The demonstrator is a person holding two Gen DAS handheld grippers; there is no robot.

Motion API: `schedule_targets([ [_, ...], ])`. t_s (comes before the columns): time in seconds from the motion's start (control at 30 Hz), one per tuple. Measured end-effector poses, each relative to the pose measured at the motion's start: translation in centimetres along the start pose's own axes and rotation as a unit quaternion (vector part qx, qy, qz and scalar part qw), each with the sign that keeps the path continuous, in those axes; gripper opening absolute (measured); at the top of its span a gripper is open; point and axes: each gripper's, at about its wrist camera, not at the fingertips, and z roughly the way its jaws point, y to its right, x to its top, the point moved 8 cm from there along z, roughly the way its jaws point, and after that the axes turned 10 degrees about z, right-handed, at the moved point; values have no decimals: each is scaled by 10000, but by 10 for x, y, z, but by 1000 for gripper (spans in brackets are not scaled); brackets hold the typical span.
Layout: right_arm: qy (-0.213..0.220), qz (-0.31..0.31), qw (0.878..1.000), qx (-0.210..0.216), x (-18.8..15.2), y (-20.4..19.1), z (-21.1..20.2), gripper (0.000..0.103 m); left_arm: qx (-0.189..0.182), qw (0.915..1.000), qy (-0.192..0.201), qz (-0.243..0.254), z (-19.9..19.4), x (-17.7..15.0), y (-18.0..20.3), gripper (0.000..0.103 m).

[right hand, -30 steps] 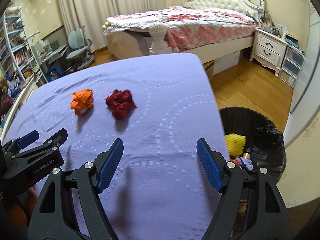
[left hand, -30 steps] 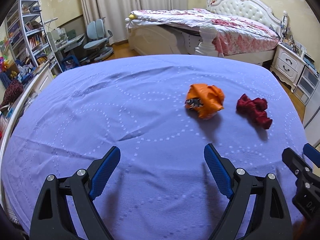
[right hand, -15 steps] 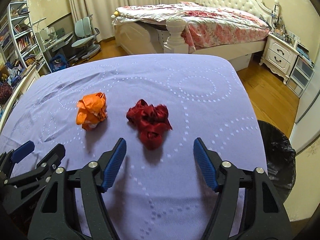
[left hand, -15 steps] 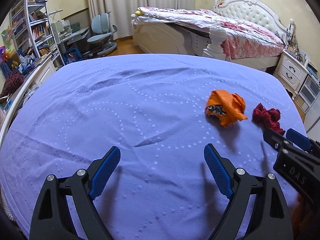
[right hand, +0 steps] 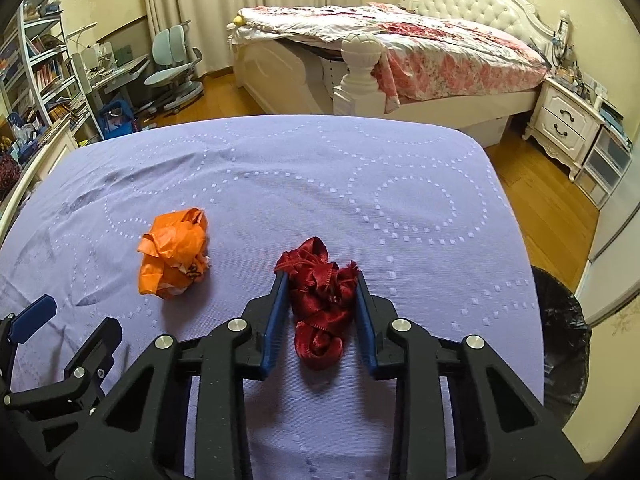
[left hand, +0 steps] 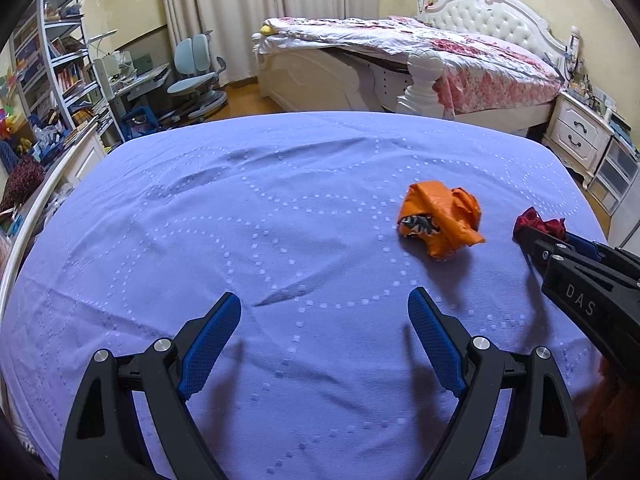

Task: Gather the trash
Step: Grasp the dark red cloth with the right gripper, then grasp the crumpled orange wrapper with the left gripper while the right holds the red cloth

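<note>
A crumpled dark red ribbon wad (right hand: 320,312) lies on the purple bed cover (right hand: 360,184). My right gripper (right hand: 320,276) straddles it; its jaws are closing, and both blue pads touch the wad's sides. A crumpled orange plastic wrapper (right hand: 174,256) sits just to the left of it. In the left wrist view the orange wrapper (left hand: 440,220) lies ahead to the right, and only the top of the red wad (left hand: 536,222) shows above the right gripper's black fingers (left hand: 560,256). My left gripper (left hand: 324,298) hovers open over bare cover, holding nothing.
A bin with a black liner (right hand: 560,340) stands on the wooden floor off the cover's right edge. Beyond the cover are a white bed with a floral quilt (right hand: 420,44), a white nightstand (right hand: 560,128), a desk chair (right hand: 172,64) and bookshelves (left hand: 60,80).
My right gripper swung left from the bin side, came over the red wad and narrowed its jaws onto it. The left gripper stayed open and hardly moved.
</note>
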Motion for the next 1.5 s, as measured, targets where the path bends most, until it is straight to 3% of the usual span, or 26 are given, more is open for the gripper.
schedule_targets([
  [0.47,56,344,9994,-92,7,43,-5,30,-217,9987,195,423,9,30,49,85],
  [0.93,38,386,9992,-24,8,54,-5,30,-372,9989,78,284,35,54,53,85],
  [1.03,37,384,9993,-24,9,55,-4,30,-438,9984,1,354,40,55,56,60],
  [1.1,37,384,9993,-25,9,54,-5,30,-575,9976,-27,392,41,54,59,50],
  [1.5,26,360,9993,20,3,52,-8,30,-464,9962,198,703,19,41,69,48],
])
